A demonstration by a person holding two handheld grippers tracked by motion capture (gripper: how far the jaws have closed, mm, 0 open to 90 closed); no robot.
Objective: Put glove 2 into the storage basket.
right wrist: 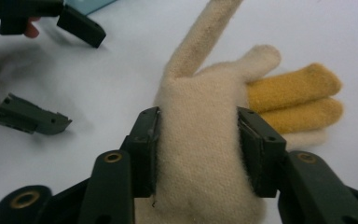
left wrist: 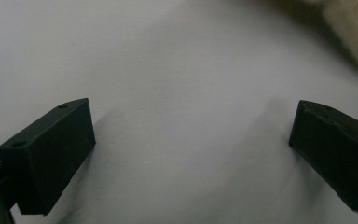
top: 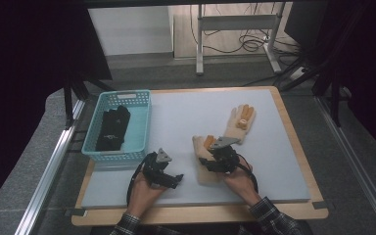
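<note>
My right gripper (right wrist: pixel 198 140) has its fingers (right wrist: pixel 145 144) pressed against both sides of the cream glove (right wrist: pixel 200 154) — the glove's palm sits between them, lying flat on the desk (top: pixel 176 122). My left gripper (left wrist: pixel 191 154) rests beside it, fingers (left wrist: pixel 51 154) wide apart over bare desk. Farther out lies a second cream glove (top: pixel 239 125) — and the blue basket (top: pixel 142 127) holds black gloves (top: pixel 113 128).
</note>
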